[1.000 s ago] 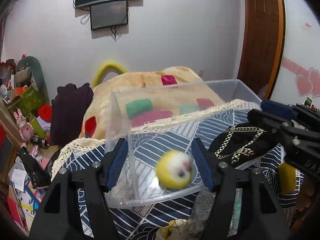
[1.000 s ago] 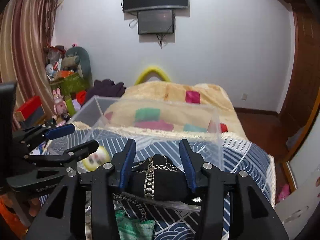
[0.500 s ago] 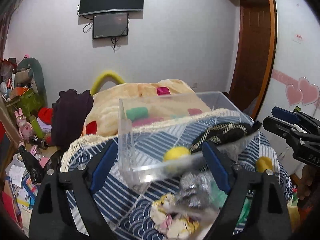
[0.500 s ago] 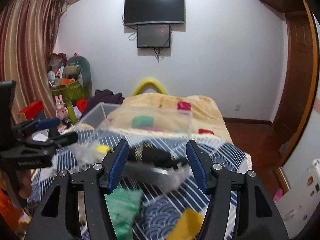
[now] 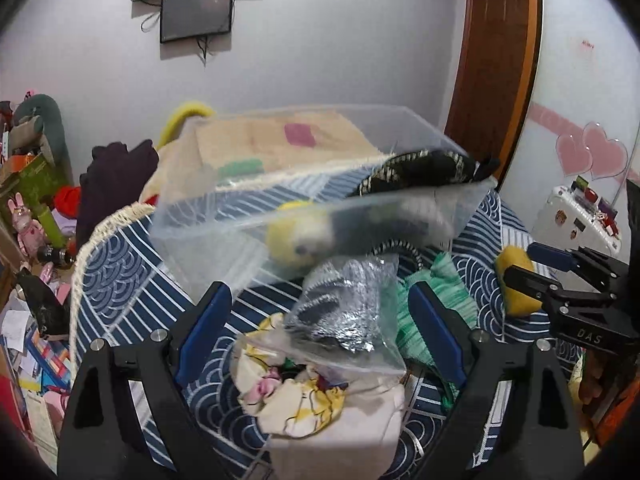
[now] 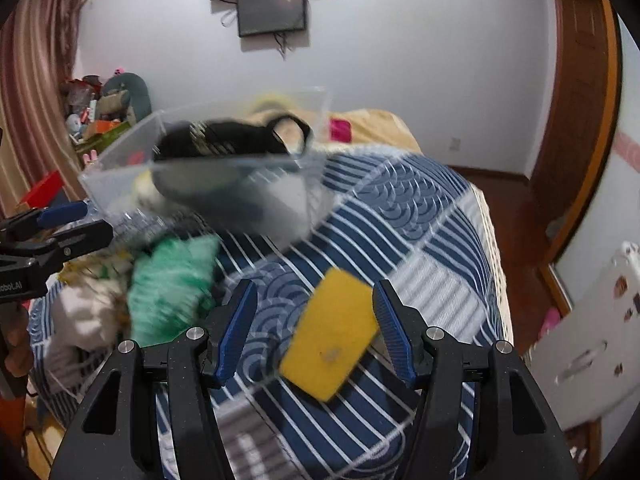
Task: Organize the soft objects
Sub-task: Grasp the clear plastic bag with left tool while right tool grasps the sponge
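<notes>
Jaws of right gripper [image 6: 314,330] spread around yellow sponge [image 6: 330,336].

Both wrist views over bed [image 5: 120,288]

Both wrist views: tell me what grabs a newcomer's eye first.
The clear plastic bin sits mid-bed, with a black chain-trimmed bag draped over its rim. A yellow sponge lies on the striped blue bedspread ahead of the right gripper, beside a green cloth.
</notes>
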Available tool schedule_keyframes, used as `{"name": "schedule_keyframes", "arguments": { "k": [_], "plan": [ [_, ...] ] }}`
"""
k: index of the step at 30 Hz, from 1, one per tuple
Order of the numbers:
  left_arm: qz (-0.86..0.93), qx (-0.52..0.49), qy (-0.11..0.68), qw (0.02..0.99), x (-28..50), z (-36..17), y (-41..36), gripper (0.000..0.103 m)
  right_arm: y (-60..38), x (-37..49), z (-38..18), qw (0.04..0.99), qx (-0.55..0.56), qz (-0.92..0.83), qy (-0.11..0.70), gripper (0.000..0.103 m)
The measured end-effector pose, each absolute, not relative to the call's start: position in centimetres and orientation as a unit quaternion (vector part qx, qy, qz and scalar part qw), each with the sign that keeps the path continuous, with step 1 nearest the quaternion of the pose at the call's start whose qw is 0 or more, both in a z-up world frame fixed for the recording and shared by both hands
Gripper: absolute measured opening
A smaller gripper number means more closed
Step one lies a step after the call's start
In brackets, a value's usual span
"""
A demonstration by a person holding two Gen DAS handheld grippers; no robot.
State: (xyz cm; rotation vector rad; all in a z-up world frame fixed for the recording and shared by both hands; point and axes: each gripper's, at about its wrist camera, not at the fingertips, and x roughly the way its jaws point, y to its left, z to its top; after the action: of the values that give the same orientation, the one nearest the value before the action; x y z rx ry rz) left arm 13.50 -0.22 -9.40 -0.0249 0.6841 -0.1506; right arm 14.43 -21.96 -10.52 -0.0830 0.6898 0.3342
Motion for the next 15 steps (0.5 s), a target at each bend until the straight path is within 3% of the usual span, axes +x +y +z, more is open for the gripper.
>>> {"name": "schedule_keyframes", "arguments": {
  "k": [3,9,13,15],
  "plan": [
    [-0.066,-0.02,0.336,0.939,13.8,-10.1,-0.2,0.09,-22.9,14.1,-11.4,0.928,-0.043,0.144,0.34,0.057],
    [-0.063,-0.03,0.33,0.941,13.7,-10.2,0.3,0.069,-23.8,14.1,-11.6,0.93,-0.036,0.13,0.343,0.057],
    [-0.071,-0.03,0.328,0.942,13.5,-10.3,0.3,0.047,-24.1,14.1,-12.2,0.927,-0.031,0.121,0.354,0.056],
    [-0.07,-0.026,0.322,0.944,13.2,-10.2,0.3,0.042,-24.2,14.0,-12.5,0.926,-0.026,0.122,0.356,0.049]
  ]
}}
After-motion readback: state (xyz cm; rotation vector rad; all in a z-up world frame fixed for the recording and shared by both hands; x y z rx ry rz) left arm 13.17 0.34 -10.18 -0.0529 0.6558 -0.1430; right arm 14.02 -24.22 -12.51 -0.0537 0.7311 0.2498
